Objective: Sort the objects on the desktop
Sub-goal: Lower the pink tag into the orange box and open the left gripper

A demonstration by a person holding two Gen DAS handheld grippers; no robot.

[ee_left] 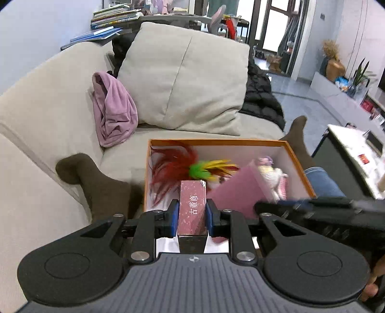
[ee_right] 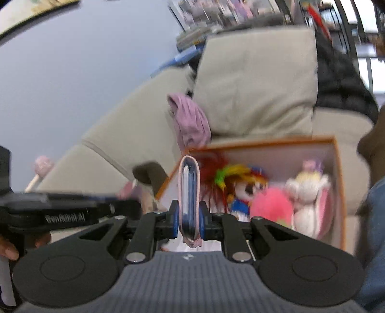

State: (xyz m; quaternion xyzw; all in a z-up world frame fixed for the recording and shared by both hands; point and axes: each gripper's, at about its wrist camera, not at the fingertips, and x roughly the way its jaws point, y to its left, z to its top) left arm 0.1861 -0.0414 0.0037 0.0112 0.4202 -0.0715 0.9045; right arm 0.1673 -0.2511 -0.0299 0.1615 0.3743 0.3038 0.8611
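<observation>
An orange-edged cardboard box (ee_left: 216, 141) sits on the sofa between the person's legs; it also shows in the right wrist view (ee_right: 336, 168). My left gripper (ee_left: 192, 214) is shut on a dark red box with Chinese lettering (ee_left: 193, 207), held over the box's near side. My right gripper (ee_right: 189, 216) is shut on a pink notebook (ee_right: 189, 190), held edge-on above the box's left side; the notebook's pink cover (ee_left: 235, 190) shows in the left wrist view. Inside lie a feather toy (ee_left: 182, 166), a white plush doll (ee_right: 308, 192), a cartoon doll (ee_right: 243, 192) and a pink pompom (ee_right: 272, 204).
The beige sofa (ee_left: 48, 115) carries a large cushion (ee_left: 187, 74), a lilac cloth (ee_left: 113, 108) and a black jacket (ee_left: 262, 96). The person's brown-socked feet (ee_left: 96, 183) flank the box. A low white table (ee_left: 356, 149) stands to the right. Books (ee_left: 113, 16) are stacked behind the sofa.
</observation>
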